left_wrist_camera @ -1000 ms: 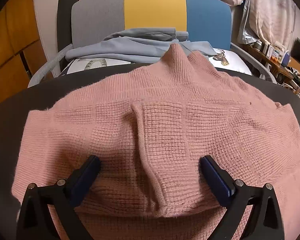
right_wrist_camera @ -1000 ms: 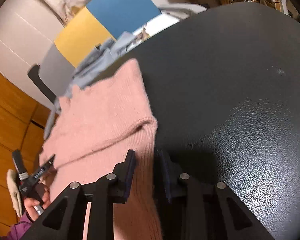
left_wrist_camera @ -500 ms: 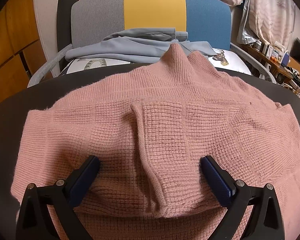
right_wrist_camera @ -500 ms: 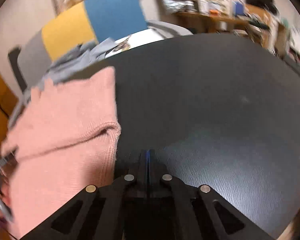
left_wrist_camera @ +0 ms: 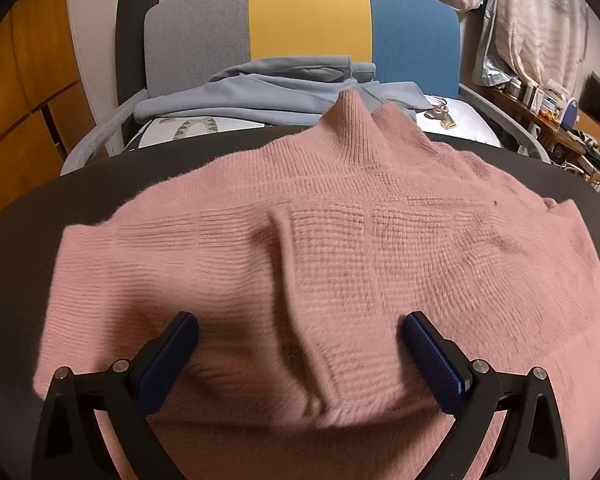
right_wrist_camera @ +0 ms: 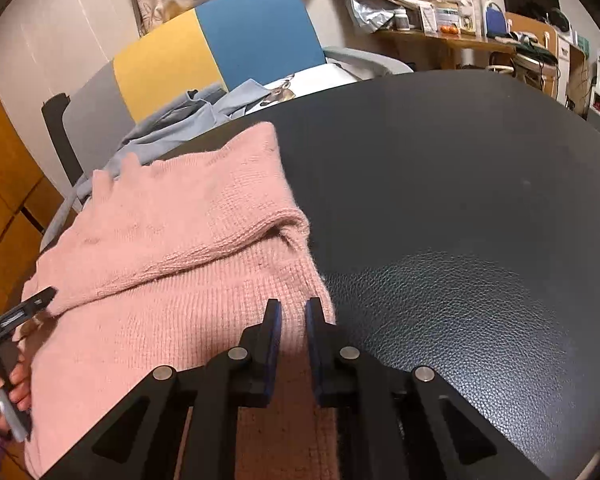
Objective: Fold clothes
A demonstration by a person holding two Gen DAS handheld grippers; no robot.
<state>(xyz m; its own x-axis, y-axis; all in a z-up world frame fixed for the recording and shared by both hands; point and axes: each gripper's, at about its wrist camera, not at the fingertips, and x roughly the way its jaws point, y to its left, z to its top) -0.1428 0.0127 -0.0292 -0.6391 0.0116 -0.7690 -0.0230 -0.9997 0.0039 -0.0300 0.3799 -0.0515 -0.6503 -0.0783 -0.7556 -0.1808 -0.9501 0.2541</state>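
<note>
Right tongs [right_wrist_camera: 293, 326] over pink sweater [right_wrist_camera: 172, 248]

One pink sweater [left_wrist_camera: 340, 264] — two hand-held grippers [left_wrist_camera: 298, 344] [right_wrist_camera: 293, 320] — one chair [left_wrist_camera: 308, 20].

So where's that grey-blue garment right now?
The grey-blue garment lies heaped on the seat of the tricolour chair, just past the far edge of the black table, behind the pink sweater's raised collar in the left wrist view.
</note>
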